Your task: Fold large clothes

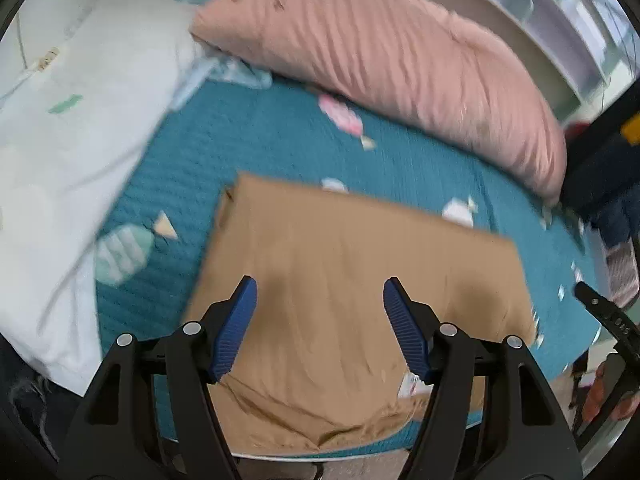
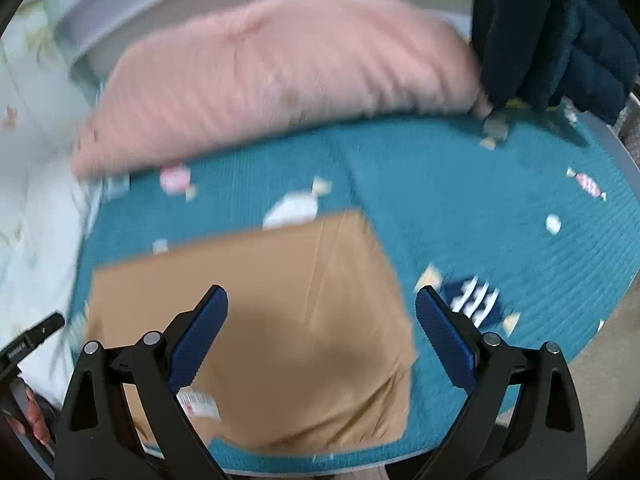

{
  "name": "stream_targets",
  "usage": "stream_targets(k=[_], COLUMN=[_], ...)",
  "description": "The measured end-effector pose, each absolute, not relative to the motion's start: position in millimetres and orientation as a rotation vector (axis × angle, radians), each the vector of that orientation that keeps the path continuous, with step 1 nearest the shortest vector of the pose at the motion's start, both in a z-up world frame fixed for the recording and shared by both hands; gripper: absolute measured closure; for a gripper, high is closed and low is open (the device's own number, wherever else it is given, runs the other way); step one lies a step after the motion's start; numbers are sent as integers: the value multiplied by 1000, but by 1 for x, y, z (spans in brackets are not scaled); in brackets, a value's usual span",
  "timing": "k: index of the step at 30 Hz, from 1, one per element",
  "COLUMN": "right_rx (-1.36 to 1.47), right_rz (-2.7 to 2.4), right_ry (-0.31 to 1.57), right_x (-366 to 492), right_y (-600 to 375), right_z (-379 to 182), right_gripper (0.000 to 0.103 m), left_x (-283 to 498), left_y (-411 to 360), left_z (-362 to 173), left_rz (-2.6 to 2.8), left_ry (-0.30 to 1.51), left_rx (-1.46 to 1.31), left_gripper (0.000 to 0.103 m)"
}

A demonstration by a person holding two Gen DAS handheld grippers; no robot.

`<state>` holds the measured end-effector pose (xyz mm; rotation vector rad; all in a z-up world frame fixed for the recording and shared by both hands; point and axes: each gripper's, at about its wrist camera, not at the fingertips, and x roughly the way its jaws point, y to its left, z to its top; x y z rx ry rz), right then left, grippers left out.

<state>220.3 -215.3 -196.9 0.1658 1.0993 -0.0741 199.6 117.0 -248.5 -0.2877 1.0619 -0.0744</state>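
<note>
A tan garment (image 1: 352, 280) lies folded into a flat rectangle on the teal bedspread (image 1: 248, 140); it also shows in the right wrist view (image 2: 280, 300), with a white label (image 2: 200, 402) near its front edge. My left gripper (image 1: 320, 288) is open and empty, hovering above the garment's near half. My right gripper (image 2: 322, 298) is open and empty above the garment's right part. The other gripper's black tip shows at the edge of each view (image 1: 600, 308) (image 2: 36, 336).
A long pink pillow (image 1: 400, 60) lies along the far side of the bed by a white headboard (image 1: 540, 20). A white duvet (image 1: 60, 140) lies to the left. Dark blue fabric (image 2: 552, 32) hangs at the right. The bed's front edge is just below the garment.
</note>
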Motion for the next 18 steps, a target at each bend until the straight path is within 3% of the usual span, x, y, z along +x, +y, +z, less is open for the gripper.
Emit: stream_targets(k=[6,10,13,14,18], right_rx=[155,181,193,191,154], right_rz=[-17,26,46,60,67], right_ry=[1209,1277,1313,1325,1390], right_x=[204,195,192,191,190], right_y=[-175,-156,-146,-143,-133], right_z=[-246,-267,-280,-284,-312], right_gripper=[17,39,64,72,82], left_x=[189,185,185,184,186], left_y=[75,55,44,40,27], left_z=[-284,-299,-309,-312,-336], left_rz=[-116,-127,-146,-153,-144], left_ry=[1134,1161,1187,1196,1238], left_rx=[-203,-165,-159,-161,-125], left_gripper=[46,56,72,82,93])
